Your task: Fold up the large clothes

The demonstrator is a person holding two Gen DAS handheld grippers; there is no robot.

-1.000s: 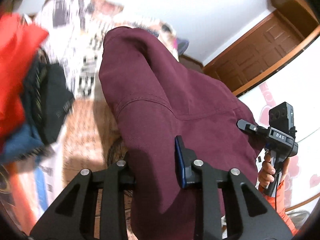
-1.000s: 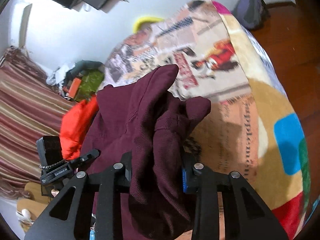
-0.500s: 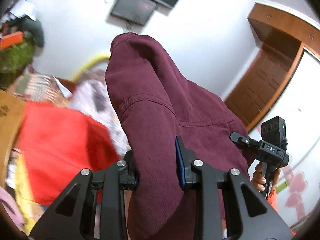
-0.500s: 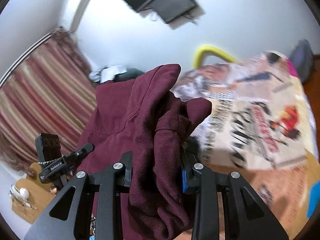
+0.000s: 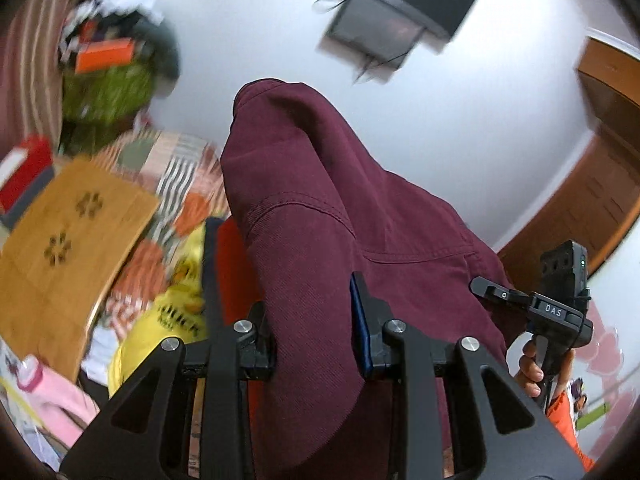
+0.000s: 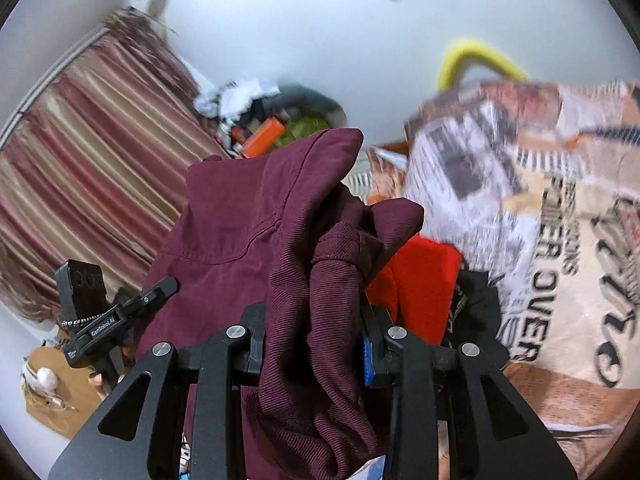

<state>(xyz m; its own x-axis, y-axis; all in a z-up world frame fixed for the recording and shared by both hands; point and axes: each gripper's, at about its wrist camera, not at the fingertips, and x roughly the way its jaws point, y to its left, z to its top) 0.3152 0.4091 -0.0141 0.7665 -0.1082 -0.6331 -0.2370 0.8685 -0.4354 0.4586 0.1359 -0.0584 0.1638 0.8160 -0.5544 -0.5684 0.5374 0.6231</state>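
A maroon garment [image 5: 320, 216] hangs stretched between both grippers, held up in the air. My left gripper [image 5: 314, 316] is shut on one bunched edge of it, the cloth filling the gap between the pads. My right gripper [image 6: 314, 320] is shut on another bunched edge of the maroon garment [image 6: 248, 216], which folds over above the fingers. In the left wrist view the right gripper [image 5: 556, 304] shows at the right, with a hand [image 5: 528, 372] on its handle. In the right wrist view the left gripper [image 6: 104, 312] appears at the left.
A red garment [image 6: 420, 280] and a dark one [image 6: 476, 308] lie on a bed with a newspaper-print cover [image 6: 560, 240]. A wooden board [image 5: 60, 248], a yellow cloth [image 5: 168, 320] and a pink item [image 5: 52, 392] lie at left. A striped curtain [image 6: 80, 160], clutter pile [image 5: 112, 64] and wall screen [image 5: 392, 12] stand behind.
Both grippers swung sideways together with the maroon garment still clamped. The bed cover slid out of the left view; the wooden board, clutter pile and curtain came in.
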